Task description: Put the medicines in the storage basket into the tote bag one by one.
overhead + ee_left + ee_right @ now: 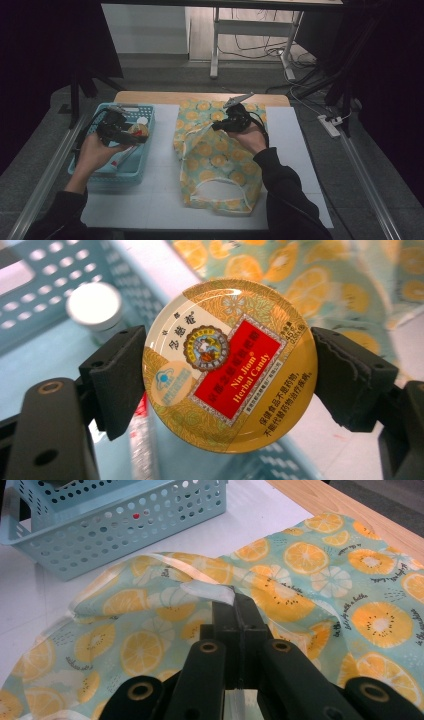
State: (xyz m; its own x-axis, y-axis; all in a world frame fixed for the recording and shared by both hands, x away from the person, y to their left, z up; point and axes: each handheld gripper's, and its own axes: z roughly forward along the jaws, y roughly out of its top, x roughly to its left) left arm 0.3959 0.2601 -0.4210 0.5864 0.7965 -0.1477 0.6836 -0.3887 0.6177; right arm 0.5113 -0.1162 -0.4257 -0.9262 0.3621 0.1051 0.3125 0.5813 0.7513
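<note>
We work at a wooden table (pixel 200 97) covered by a white mat (pixel 160 200), in a dim room with a grey floor (pixel 30 165); a white metal table frame (pixel 216 45) and loose cables (pixel 260 50) stand behind. Our left gripper (pixel 227 367) clamps a round gold candy tin (pixel 230 365) by its edges, held above the light blue perforated basket (pixel 102 172) on the mat's left. Our right gripper (pixel 235 600) is clenched on the rim of the citrus-print fabric bag (pixel 220 160), which lies mid-table, just beside the basket, its edge lifted.
</note>
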